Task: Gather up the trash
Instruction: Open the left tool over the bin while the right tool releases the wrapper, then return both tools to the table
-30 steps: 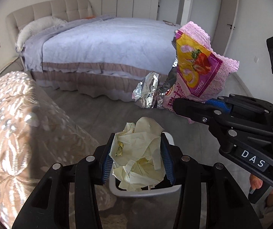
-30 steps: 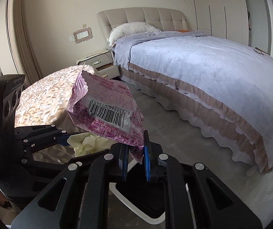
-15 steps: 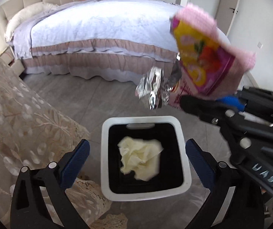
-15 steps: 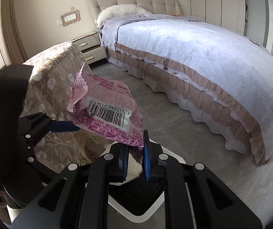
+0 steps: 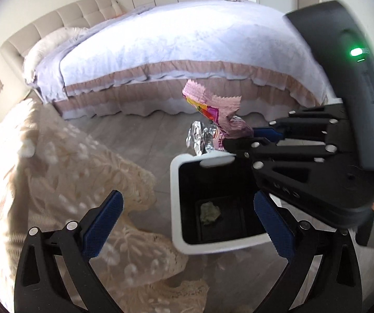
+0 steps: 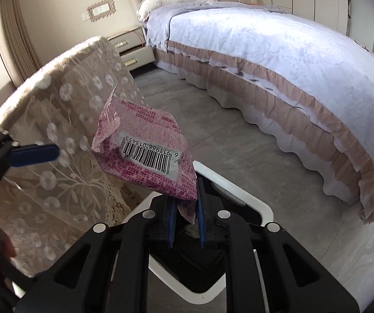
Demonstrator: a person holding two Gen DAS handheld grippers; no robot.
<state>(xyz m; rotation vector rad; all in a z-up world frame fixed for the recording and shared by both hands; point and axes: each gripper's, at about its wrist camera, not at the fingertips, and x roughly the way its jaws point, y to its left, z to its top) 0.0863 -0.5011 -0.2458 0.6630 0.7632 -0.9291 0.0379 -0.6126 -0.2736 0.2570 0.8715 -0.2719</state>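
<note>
A white-rimmed black trash bin (image 5: 176,195) stands on the floor below both grippers; it also shows in the right wrist view (image 6: 254,203). A crumpled yellow paper ball (image 5: 209,212) lies at its bottom. My left gripper (image 5: 187,221) is open and empty above the bin. My right gripper (image 6: 186,217) is shut on a pink snack wrapper (image 6: 147,151) with a barcode, held over the bin's far rim. In the left wrist view the wrapper (image 5: 213,107) shows its colourful front and silver lining.
A lace-covered table (image 5: 56,182) stands left of the bin, also in the right wrist view (image 6: 56,130). A large bed (image 6: 278,60) with a lilac cover fills the far side. Grey floor (image 6: 239,140) lies between them. A nightstand (image 6: 132,44) sits by the headboard.
My left gripper opened and the yellow paper ball dropped to the bottom of the bin. My right gripper moved over the bin, still holding the wrapper.
</note>
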